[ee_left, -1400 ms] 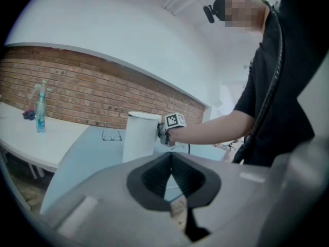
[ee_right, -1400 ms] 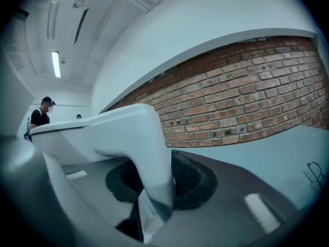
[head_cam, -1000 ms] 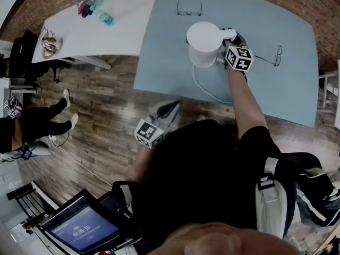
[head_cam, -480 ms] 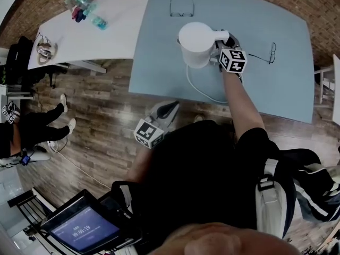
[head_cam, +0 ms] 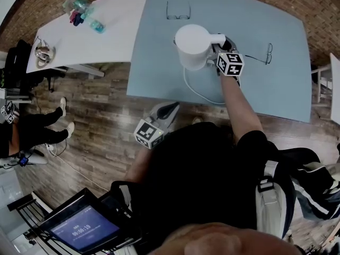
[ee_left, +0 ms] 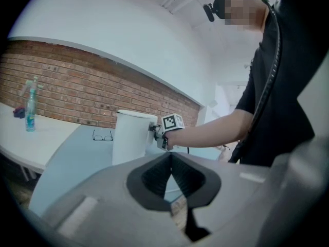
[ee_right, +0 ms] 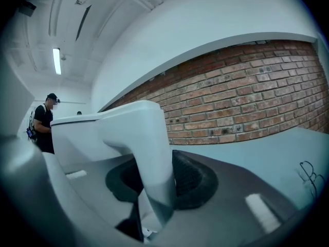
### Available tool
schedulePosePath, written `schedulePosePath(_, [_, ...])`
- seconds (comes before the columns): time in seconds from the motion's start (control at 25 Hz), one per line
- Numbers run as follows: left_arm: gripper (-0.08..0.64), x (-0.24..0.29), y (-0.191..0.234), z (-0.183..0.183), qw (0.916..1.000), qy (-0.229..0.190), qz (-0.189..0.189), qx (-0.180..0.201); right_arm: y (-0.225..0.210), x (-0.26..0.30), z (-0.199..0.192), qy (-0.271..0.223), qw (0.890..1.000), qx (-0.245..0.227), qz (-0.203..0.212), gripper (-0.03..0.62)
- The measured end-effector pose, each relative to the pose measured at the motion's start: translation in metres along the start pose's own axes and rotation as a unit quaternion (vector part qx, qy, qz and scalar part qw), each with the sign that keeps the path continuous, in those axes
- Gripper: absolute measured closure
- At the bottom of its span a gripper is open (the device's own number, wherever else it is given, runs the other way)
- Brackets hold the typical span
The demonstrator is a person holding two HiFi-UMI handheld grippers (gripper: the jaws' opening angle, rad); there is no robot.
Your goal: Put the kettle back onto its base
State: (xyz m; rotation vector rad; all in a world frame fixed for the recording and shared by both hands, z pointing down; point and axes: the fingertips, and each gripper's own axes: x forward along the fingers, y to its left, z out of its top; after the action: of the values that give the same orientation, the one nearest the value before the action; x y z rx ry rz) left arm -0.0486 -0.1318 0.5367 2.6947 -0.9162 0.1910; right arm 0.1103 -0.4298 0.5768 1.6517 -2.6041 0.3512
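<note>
The white kettle (head_cam: 192, 45) stands upright on the light blue table (head_cam: 276, 89). My right gripper (head_cam: 219, 48) reaches in from the right and is shut on the kettle's handle (ee_right: 149, 153), which fills the space between its dark pads (ee_right: 193, 181). A white cord (head_cam: 197, 88) runs out from under the kettle; the base itself is hidden beneath it. My left gripper (head_cam: 169, 109) hangs over the wooden floor in front of the table, shut with nothing in it. In the left gripper view the kettle (ee_left: 131, 138) and the right gripper (ee_left: 157, 134) show beyond its tips.
Two pairs of glasses lie on the blue table, one (head_cam: 178, 10) behind the kettle and one (head_cam: 268, 53) to its right. A white table (head_cam: 111, 25) at the left holds bottles (head_cam: 79, 8). A seated person's legs (head_cam: 37, 129) are at far left. A brick wall runs behind the tables.
</note>
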Motion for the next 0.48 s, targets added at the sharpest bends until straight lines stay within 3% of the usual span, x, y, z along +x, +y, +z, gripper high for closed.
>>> schedulePosePath(0.36, [0.558,0.0032,0.0038,0.0055,0.9998,-0.012,0.002,-0.016,-0.0025,0.0003,-0.0019,0.026,0.998,-0.05,0.011,0.499])
schedulePosePath(0.48, [0.558,0.0077,0.0008,0.0049,0.9997,-0.011,-0.006,-0.019,-0.0053,-0.0078,-0.0007,0.03,0.998,-0.054,0.006,0.458])
